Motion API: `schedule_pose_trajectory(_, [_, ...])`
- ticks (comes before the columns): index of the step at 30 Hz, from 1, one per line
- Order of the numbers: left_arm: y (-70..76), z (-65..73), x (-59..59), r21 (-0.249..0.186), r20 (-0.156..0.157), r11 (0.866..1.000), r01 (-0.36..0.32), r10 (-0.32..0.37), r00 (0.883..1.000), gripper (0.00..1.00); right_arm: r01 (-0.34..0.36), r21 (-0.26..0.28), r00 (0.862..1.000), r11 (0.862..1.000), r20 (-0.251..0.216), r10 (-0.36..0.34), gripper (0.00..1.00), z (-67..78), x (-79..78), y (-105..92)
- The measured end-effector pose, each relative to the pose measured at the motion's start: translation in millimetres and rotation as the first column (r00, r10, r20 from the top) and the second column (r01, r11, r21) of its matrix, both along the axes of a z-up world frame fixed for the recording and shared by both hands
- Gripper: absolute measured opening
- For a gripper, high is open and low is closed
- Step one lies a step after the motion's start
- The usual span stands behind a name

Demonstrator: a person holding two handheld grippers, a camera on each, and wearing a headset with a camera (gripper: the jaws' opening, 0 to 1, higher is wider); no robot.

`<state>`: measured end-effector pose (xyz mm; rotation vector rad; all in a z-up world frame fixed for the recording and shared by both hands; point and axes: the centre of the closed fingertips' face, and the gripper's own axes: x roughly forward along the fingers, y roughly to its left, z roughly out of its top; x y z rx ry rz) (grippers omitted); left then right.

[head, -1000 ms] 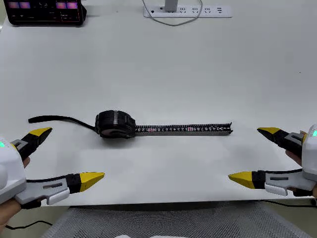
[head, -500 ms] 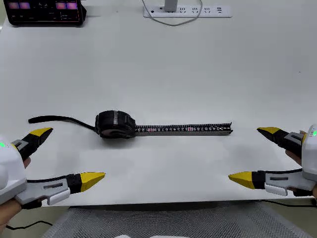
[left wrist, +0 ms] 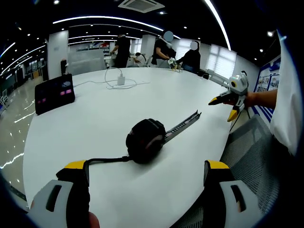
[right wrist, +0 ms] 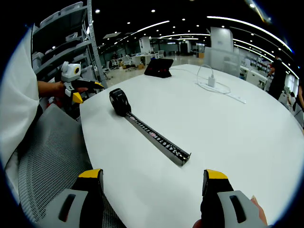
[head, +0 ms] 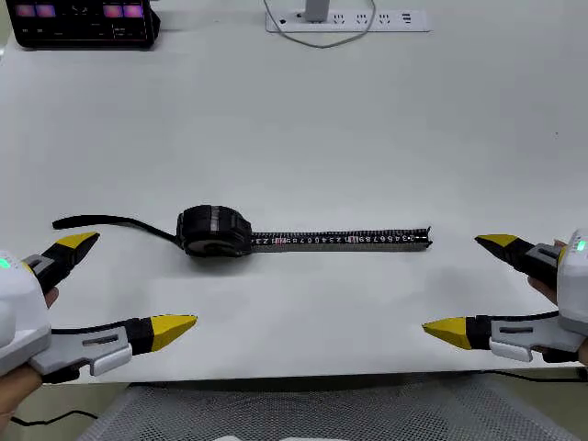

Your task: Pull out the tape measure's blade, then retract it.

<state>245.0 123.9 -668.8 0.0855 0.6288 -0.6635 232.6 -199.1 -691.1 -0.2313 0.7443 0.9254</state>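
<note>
A black tape measure (head: 214, 231) lies on the white table (head: 303, 138), its blade (head: 340, 240) drawn out to the right and lying flat. A black strap (head: 106, 221) trails from the case to the left. My left gripper (head: 124, 283) hovers open at the table's near left edge, short of the case (left wrist: 146, 140). My right gripper (head: 464, 285) hovers open at the near right edge, a little past the blade's hooked end (right wrist: 183, 159). Nothing is between either pair of jaws. The case (right wrist: 120, 101) lies far from the right gripper.
A dark tablet (head: 83, 20) with lit icons stands at the back left. A white power strip (head: 349, 20) with a cable lies at the back centre. A grey mesh chair seat (head: 294, 413) sits below the table's front edge. People stand far off in the room.
</note>
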Motion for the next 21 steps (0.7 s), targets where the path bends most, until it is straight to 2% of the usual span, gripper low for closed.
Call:
schedule_pose_trajectory(8, [-2.3,-0.4,1.3,-0.003,-0.003,1.0,0.003,-0.003,1.0,0.99,0.0,0.001,1.0,1.0,-0.001,0.0,0.84,-0.3,0.4,0.1])
schedule_pose_trajectory(10, [-6.6,-1.0,2.8,-0.017,-0.015,1.0,0.008,-0.009,1.0,0.99,-0.001,0.004,1.0,1.0,-0.004,0.001,0.84,-1.2,1.1,1.4])
schedule_pose_trajectory(12, [-12.3,-0.3,7.7,-0.007,-0.006,1.0,0.021,-0.021,1.0,0.99,-0.01,-0.001,1.0,1.0,-0.005,0.01,0.84,-3.9,3.1,3.3])
schedule_pose_trajectory(16, [-20.0,4.3,16.4,-0.019,0.009,0.999,0.026,-0.026,1.0,0.99,-0.016,0.001,1.0,1.0,-0.002,0.016,0.84,-3.8,6.6,5.5])
schedule_pose_trajectory(21, [-24.0,2.5,21.5,-0.017,0.01,0.999,0.035,-0.035,0.999,0.99,-0.023,0.003,1.0,1.0,-0.001,0.023,0.84,-3.8,9.7,7.6])
